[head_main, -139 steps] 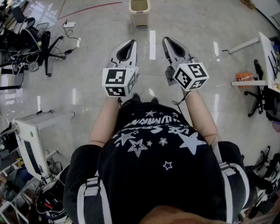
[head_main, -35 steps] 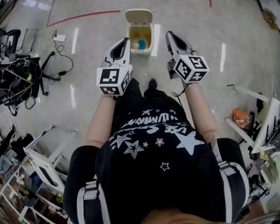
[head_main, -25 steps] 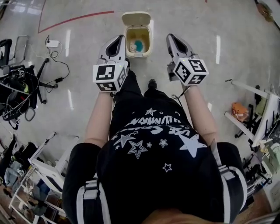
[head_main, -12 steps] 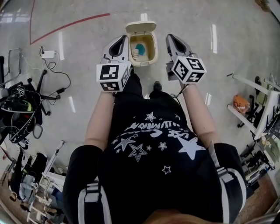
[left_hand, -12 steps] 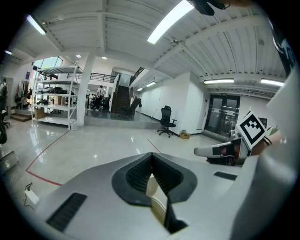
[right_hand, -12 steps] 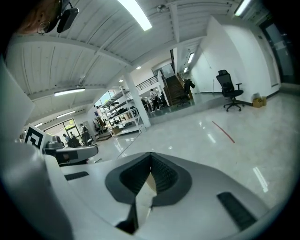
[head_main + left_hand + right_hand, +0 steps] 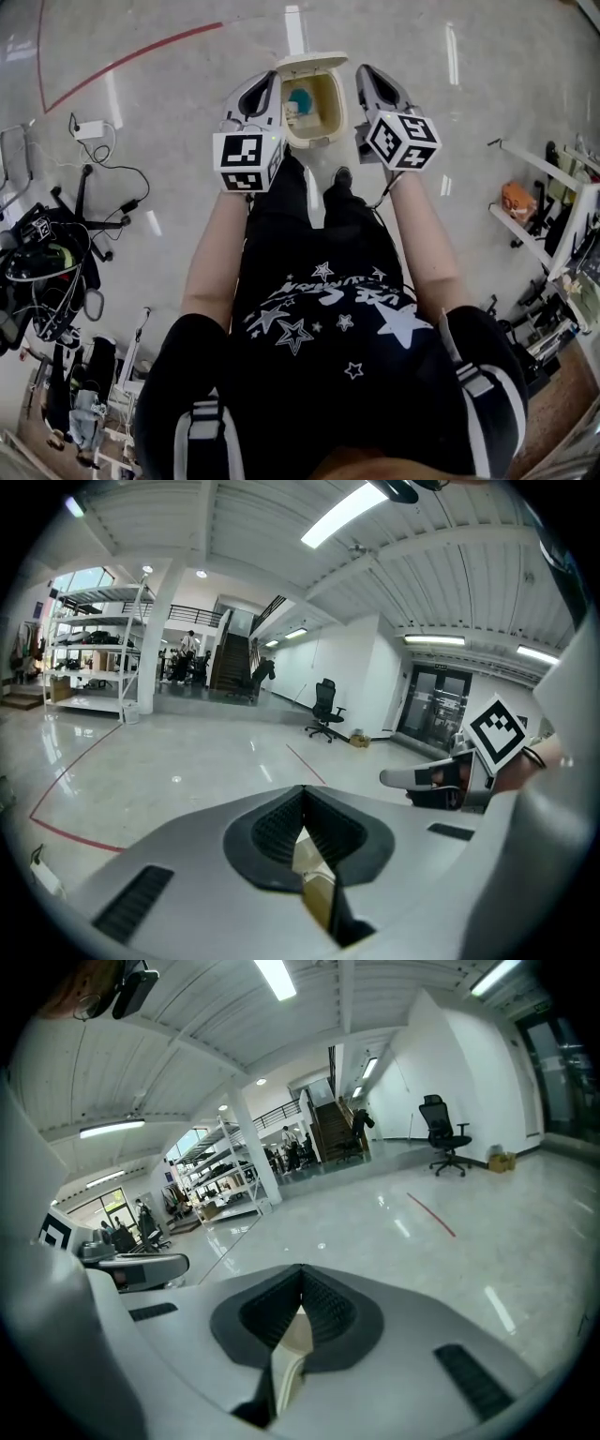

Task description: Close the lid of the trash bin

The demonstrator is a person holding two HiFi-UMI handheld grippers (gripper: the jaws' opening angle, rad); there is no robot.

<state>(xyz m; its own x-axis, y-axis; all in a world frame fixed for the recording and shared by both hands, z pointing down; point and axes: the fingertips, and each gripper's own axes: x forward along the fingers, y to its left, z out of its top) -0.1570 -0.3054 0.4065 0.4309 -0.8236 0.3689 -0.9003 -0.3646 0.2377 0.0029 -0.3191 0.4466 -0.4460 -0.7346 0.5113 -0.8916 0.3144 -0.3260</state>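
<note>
The trash bin [image 7: 317,141] stands on the floor [image 7: 450,37] just ahead of the person's shoes [image 7: 342,176]. Its lid [image 7: 311,63] is tipped up at the far side and its mouth is open. Inside I can make out a teal thing [image 7: 300,98] with a pale scrap beside it, both too small to name. In the head view the left gripper [image 7: 269,79] overlaps the bin's left wall and the right gripper [image 7: 364,73] sits at its right rim, so neither side edge shows clean. In the left gripper view the left gripper [image 7: 303,794] has its jaws pressed together at the tips, gripping nothing. A beige sliver [image 7: 314,860] shows through the hollow behind them, though I cannot tell what it is. The right gripper [image 7: 302,1274] reads the same in its own view, jaws closed on nothing. Beyond the bin the glossy floor lies bare as far as a red line [image 7: 131,56]. A white power strip [image 7: 91,129] with its cables lies well to the bin's left. Each gripper's marker cube [image 7: 247,161] carries black-and-white squares only. The print on the shirt [image 7: 328,309] runs upside down among stars, and I cannot read it.
</note>
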